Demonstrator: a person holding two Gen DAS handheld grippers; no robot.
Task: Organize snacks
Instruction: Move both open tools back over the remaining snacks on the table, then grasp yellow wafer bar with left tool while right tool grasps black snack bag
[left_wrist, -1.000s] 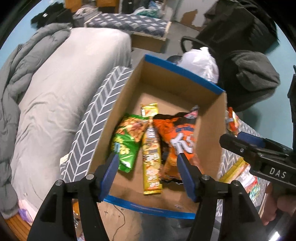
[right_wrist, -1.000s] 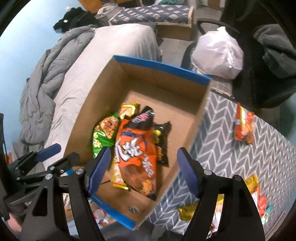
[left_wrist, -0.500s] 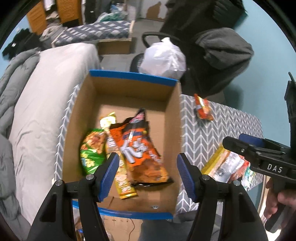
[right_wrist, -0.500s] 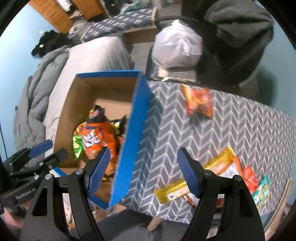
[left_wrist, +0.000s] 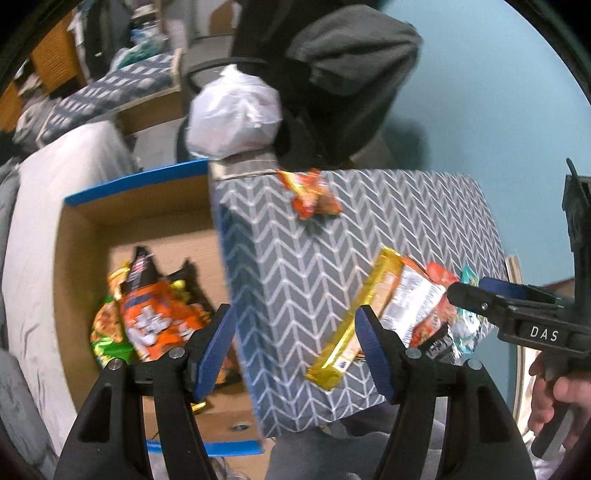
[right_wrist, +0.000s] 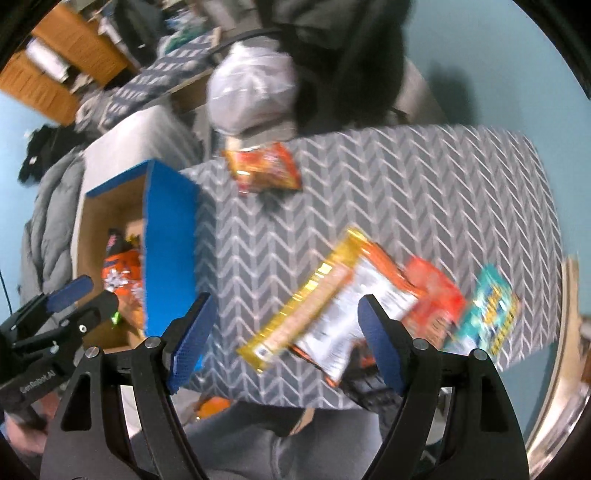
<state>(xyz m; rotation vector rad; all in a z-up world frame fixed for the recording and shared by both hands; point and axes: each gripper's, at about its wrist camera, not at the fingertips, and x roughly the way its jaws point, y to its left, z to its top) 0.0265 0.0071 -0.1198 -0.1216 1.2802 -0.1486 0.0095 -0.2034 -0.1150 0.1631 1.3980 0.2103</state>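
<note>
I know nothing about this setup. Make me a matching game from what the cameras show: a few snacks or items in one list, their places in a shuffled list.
Things:
1. orange chip bag
2. long gold packet
3. small red-orange packet
4. white plastic bag

Places:
A. far edge of the chevron surface
B. inside the cardboard box
C. behind the surface, off it
D. near edge, beside other snack packets

Pairs: 1-B, 2-D, 3-A, 4-C

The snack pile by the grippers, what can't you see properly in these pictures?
- Pile: right view is motion-blurred, so the wrapper words can't be read.
- Black packet: mostly under the other wrappers in the left view.
- Teal packet: the right gripper hides part of it there.
- Green bag in the box: partly under the orange bag.
</note>
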